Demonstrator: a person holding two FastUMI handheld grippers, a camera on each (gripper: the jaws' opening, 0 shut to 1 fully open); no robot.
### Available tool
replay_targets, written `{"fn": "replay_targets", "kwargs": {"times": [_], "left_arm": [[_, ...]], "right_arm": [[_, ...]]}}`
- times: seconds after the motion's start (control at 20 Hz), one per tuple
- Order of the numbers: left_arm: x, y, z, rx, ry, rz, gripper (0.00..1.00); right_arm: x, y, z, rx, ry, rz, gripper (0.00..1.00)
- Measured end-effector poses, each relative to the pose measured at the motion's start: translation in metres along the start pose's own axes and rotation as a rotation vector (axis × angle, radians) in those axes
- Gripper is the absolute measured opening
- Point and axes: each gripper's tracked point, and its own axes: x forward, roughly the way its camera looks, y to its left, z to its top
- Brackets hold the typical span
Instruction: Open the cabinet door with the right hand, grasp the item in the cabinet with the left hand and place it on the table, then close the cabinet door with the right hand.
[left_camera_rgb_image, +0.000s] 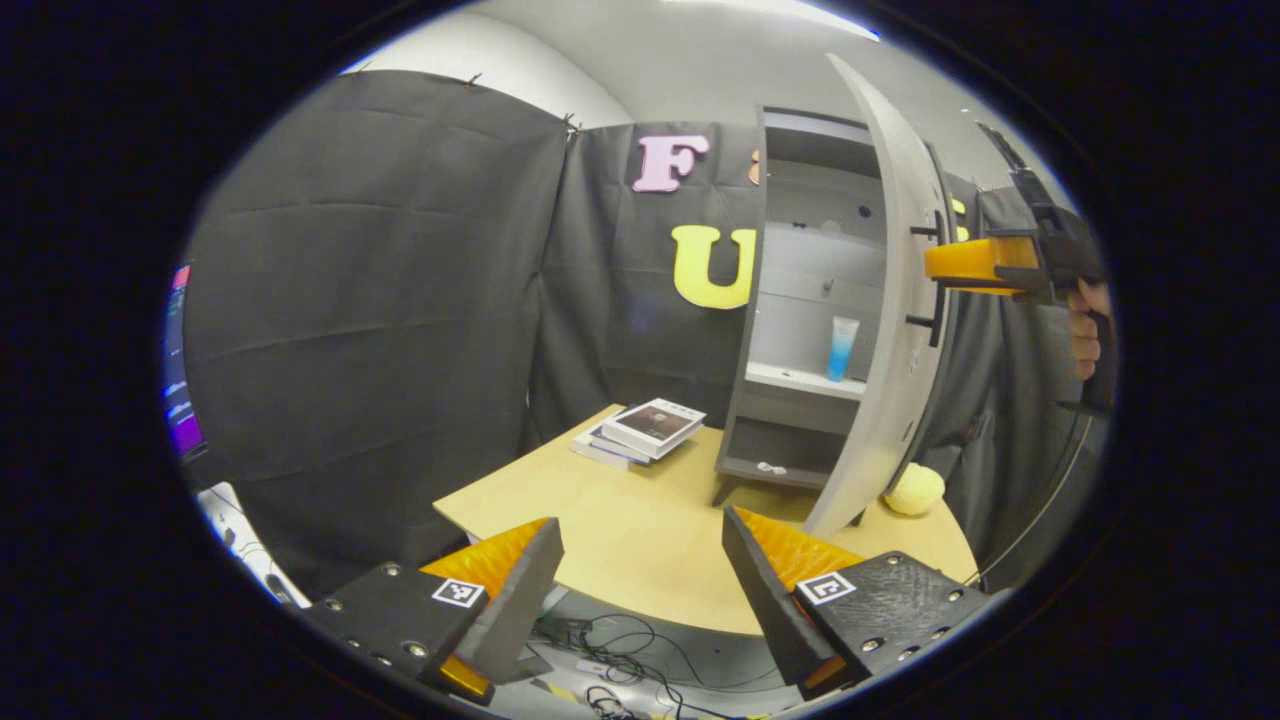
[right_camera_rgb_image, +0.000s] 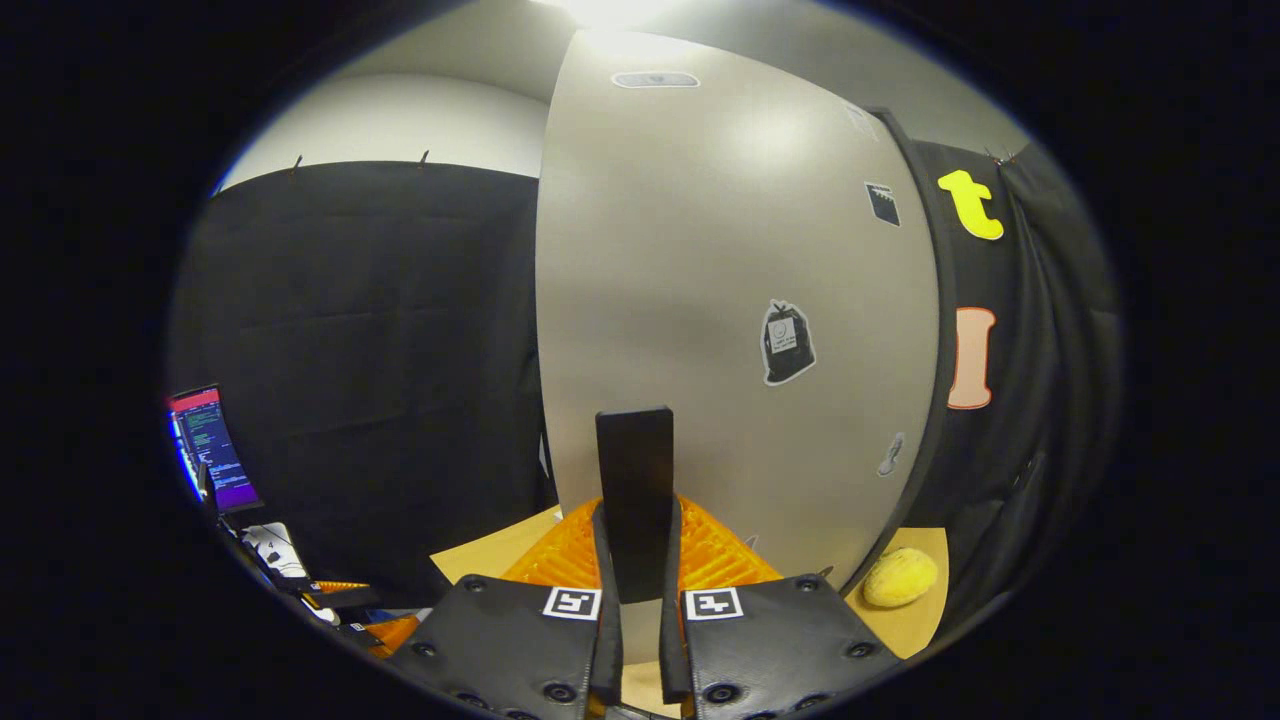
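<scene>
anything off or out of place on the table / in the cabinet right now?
Nothing stands out. Cabinet door is open with the right claw shut on its handle; blue tube stands upright on its shelf, book stack tidy.

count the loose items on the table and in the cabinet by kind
Books, stacked on the table: 3, as far as the stack shows
Blue tube on the cabinet shelf: 1
Small pale item on the lower shelf: 1
Yellow ball by the door: 1
Total: 6

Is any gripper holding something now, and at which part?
The right gripper is shut on the cabinet door's handle. The left gripper is open and holds nothing.
</scene>
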Motion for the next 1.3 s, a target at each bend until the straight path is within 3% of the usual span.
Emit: {"fn": "replay_targets", "kwargs": {"times": [0.6,0.85,0.95,1.15,1.3], "left_arm": [[0.007,-0.111,0.015,0.114,-0.045,-0.201,0.98],[0.012,-0.150,0.019,0.169,-0.038,-0.282,0.97],[0.014,-0.163,0.020,0.196,-0.043,-0.309,0.98],[0.023,-0.180,0.021,0.147,-0.018,-0.348,0.99],[0.037,-0.180,0.035,0.167,-0.015,-0.360,0.98]], "right_arm": [[-0.026,-0.032,-0.009,0.123,-0.034,-0.120,0.15],[-0.037,-0.058,-0.017,0.144,-0.022,-0.241,0.14],[-0.042,-0.071,-0.018,0.103,-0.017,-0.294,0.05],[-0.040,-0.064,-0.018,0.115,-0.018,-0.228,0.10],[-0.044,-0.069,-0.021,0.110,-0.020,-0.274,0.12]]}}
